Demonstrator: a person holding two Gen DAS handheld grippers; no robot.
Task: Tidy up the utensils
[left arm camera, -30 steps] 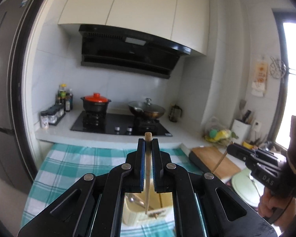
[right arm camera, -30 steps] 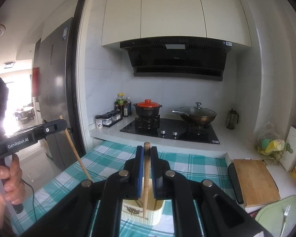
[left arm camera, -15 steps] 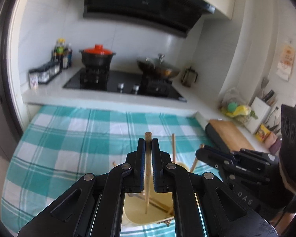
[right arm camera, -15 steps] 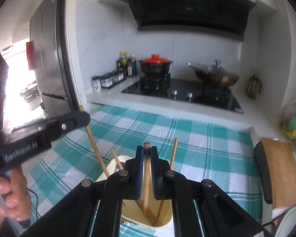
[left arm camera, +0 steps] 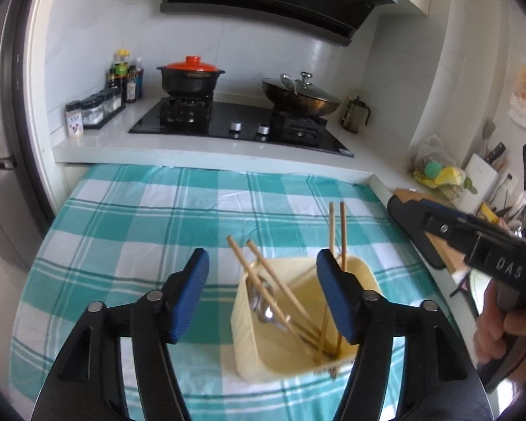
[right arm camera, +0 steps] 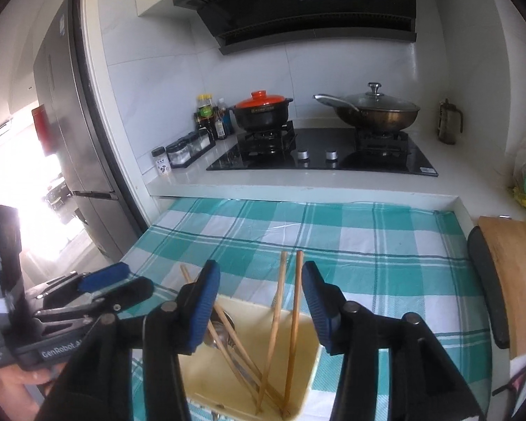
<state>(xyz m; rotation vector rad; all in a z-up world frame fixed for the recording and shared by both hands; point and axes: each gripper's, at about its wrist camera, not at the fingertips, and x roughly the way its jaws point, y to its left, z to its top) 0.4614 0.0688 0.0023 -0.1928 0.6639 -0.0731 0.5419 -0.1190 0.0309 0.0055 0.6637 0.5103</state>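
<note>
A cream utensil container [left arm camera: 242, 343] [right arm camera: 200, 372] stands on the teal checked cloth [left arm camera: 140, 231]. Several wooden chopsticks lean inside it: one pair [left arm camera: 259, 273] tilts left and another pair [left arm camera: 337, 231] [right arm camera: 289, 301] stands nearly upright. A metal spoon [left arm camera: 263, 310] lies in it too. My left gripper [left arm camera: 261, 266] hovers just above the container, its jaws opening, and nothing is pressed between the pads. My right gripper [right arm camera: 261, 277] [left arm camera: 401, 207] is close beside it; its jaws are opening either side of the upright pair without touching it. The left gripper [right arm camera: 122, 282] shows at that view's left.
Beyond the cloth a raised counter holds a black hob [left arm camera: 242, 126], an orange-lidded pot [left arm camera: 191, 77], a lidded wok [left arm camera: 299, 96] and spice jars [left arm camera: 94, 112]. A wooden cutting board [right arm camera: 508, 270] lies to the right. A fridge [right arm camera: 73, 133] stands to the left.
Both grippers came down over the container and opened. Each let go of the chopstick it held, and those chopsticks now stand in the container.
</note>
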